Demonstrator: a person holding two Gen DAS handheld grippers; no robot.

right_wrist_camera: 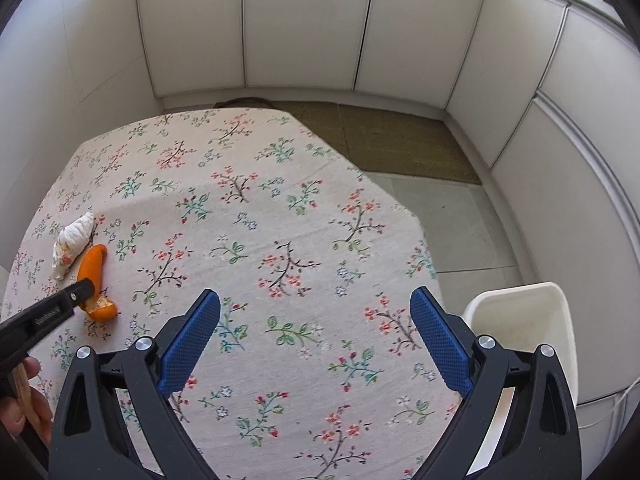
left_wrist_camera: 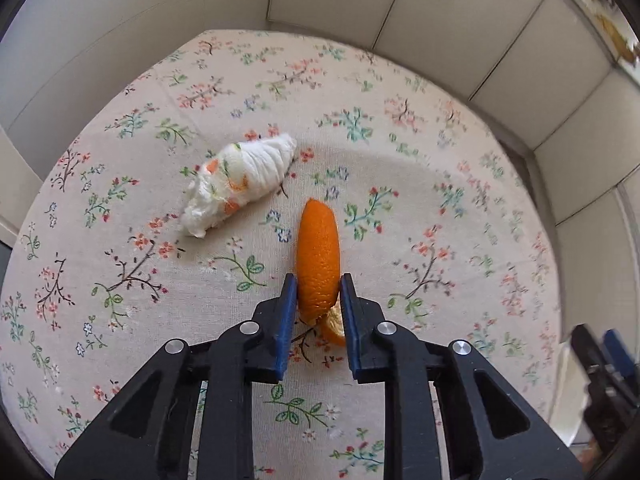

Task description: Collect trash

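An orange peel (left_wrist_camera: 318, 256) lies on the floral tablecloth (left_wrist_camera: 400, 184). My left gripper (left_wrist_camera: 318, 284) is shut on the peel's near end, both blue pads touching it. A crumpled white tissue (left_wrist_camera: 240, 182) with orange spots lies just left of and beyond the peel. In the right wrist view the peel (right_wrist_camera: 92, 270), the tissue (right_wrist_camera: 72, 242) and the left gripper's finger (right_wrist_camera: 78, 292) show at the far left. My right gripper (right_wrist_camera: 316, 304) is open and empty above the table's right part.
A white bin (right_wrist_camera: 528, 324) stands off the table's right edge, beside my right gripper. White cabinet panels (right_wrist_camera: 300, 24) ring the table. A brown mat (right_wrist_camera: 392, 140) and grey floor lie beyond the table edge.
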